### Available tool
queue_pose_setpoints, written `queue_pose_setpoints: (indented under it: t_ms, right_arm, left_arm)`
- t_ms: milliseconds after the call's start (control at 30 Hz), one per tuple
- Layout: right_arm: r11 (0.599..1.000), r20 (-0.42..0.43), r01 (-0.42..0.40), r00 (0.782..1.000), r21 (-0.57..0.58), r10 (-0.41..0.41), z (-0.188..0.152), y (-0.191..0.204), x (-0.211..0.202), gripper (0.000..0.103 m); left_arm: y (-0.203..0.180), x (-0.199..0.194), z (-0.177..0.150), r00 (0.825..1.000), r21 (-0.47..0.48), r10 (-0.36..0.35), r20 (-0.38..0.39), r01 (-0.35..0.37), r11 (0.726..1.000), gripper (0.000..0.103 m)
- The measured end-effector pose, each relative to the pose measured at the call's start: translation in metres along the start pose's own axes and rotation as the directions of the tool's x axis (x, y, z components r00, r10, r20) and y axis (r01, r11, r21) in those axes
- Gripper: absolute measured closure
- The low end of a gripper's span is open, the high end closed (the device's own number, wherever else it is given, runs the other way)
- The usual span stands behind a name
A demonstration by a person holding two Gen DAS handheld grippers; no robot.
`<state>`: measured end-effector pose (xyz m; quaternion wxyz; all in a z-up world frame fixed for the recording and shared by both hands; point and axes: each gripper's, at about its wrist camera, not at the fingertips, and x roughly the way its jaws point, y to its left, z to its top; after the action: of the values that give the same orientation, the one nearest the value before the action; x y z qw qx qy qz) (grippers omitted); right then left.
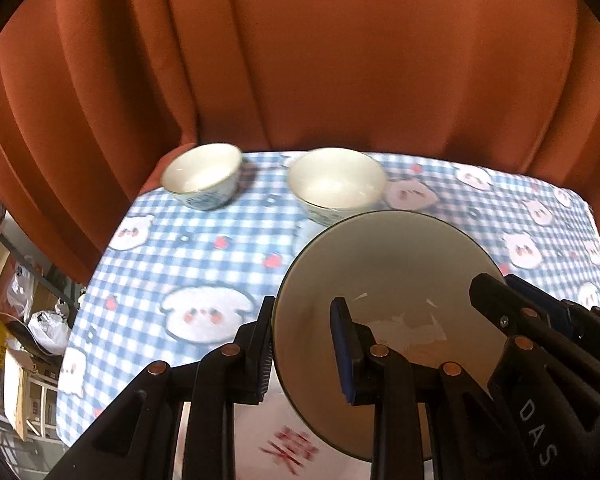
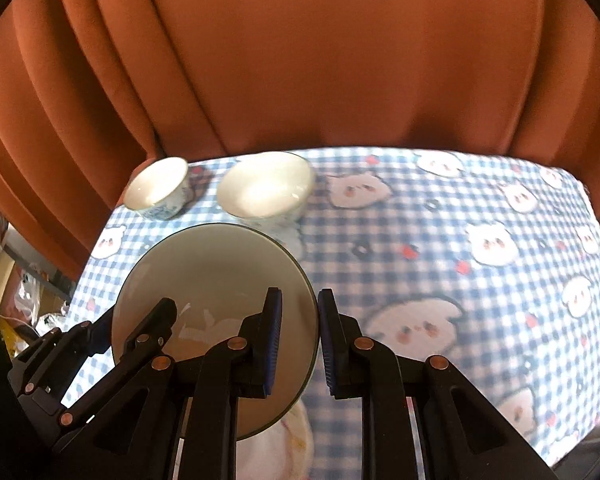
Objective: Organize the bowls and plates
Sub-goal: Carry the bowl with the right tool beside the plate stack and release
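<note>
Checked cloth [image 1: 204, 252] under round glossy plate [image 1: 384, 264].

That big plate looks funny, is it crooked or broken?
Not broken, as far as shows. The big plate is tilted, held off the checked tablecloth by both grippers, the left gripper and right gripper, with jaws clamped on opposite rim edges. The two bowls stand upright.

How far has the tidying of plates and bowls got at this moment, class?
Done: nothing is stacked; the small bowl and wider bowl sit apart on the checked cloth. In hand: both tongs, left and right, clamp opposite rims of the plate, lifted above the cloth. Left: setting the plate down and grouping the bowls.
</note>
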<state>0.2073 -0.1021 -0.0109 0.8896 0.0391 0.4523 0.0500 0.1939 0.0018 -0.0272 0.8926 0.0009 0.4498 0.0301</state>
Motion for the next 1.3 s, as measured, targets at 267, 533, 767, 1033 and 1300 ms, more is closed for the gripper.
queue_pose_setpoints:
  t_ms: [267,533,767,1033,1300]
  right_arm:
    - [0.999,-0.008,0.028,1.0,-0.028,-0.028,-0.027,-0.053,-0.023,0.081]
    - [0.999,-0.028,0.024,0.999,-0.029,-0.025,-0.057,-0.095,-0.026,0.081]
    - [0.999,-0.083,0.003,0.997,-0.043,-0.007,-0.083,-0.117,-0.018,0.081]
    - [0.998,-0.164,-0.035,0.986,-0.048,0.027,-0.105,-0.131,-0.003,0.081]
    - [0.994,-0.17,-0.073,0.984,-0.083,0.058,-0.115,-0.133,0.002,0.081]
  left_arm:
    - [-0.046,-0.02,-0.025,1.0,0.019,0.007,-0.007,-0.007,1.0,0.078]
    - [-0.08,-0.019,-0.053,0.999,0.016,0.013,-0.041,-0.012,1.0,0.078]
    - [-0.097,-0.012,-0.082,0.994,-0.003,0.033,-0.103,-0.034,0.999,0.078]
    - [-0.109,-0.008,-0.106,0.985,-0.033,0.07,-0.156,-0.076,0.997,0.078]
    - [-0.111,-0.004,-0.116,0.983,-0.064,0.108,-0.146,-0.119,0.991,0.078]
